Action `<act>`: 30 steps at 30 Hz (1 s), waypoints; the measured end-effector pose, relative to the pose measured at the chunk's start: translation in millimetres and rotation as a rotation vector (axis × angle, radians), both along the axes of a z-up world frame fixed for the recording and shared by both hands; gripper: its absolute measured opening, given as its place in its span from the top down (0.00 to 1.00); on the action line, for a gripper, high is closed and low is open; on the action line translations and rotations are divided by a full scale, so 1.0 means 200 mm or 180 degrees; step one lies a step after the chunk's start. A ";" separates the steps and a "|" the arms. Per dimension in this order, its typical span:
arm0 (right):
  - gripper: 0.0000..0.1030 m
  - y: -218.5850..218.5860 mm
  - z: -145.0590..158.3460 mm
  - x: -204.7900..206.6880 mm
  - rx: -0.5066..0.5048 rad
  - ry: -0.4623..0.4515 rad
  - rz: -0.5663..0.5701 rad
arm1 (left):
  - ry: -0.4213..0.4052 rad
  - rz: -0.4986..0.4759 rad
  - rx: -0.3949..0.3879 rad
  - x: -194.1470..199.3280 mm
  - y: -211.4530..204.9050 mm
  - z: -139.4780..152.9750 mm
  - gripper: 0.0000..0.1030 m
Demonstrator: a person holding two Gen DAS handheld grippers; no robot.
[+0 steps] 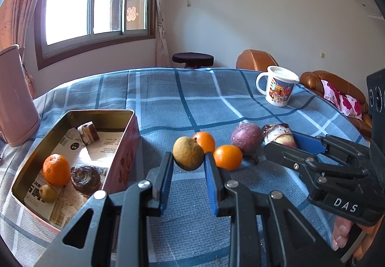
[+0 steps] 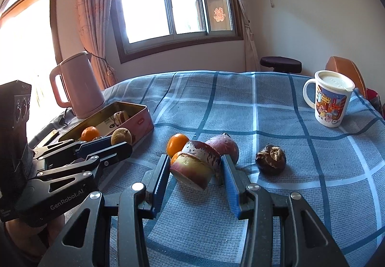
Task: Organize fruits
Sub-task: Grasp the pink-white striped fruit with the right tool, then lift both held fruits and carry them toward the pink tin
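Pinching a small brown fruit (image 1: 188,156) lifted off the cloth, the left gripper (image 1: 189,166) sits right of the open tin (image 1: 72,114) at lower left of the frame, likely its destination. The right gripper (image 2: 195,170) clamps a cut sugarcane piece (image 2: 196,164) low over the bench (image 2: 276,108). Two oranges (image 1: 227,157) and a purple fruit (image 1: 246,138) crowd between the grippers; a mug (image 1: 278,86) and kettle (image 2: 78,84) stand clear.
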State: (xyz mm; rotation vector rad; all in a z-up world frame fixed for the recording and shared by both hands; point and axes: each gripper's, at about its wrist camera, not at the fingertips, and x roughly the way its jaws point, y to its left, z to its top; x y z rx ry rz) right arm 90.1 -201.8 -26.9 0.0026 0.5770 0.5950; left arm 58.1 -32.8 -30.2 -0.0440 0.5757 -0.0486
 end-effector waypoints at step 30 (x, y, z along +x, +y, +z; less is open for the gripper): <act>0.56 -0.03 0.05 -0.09 0.0085 -0.0342 -0.0023 | -0.0266 0.0037 0.0061 -0.06 -0.01 0.04 0.73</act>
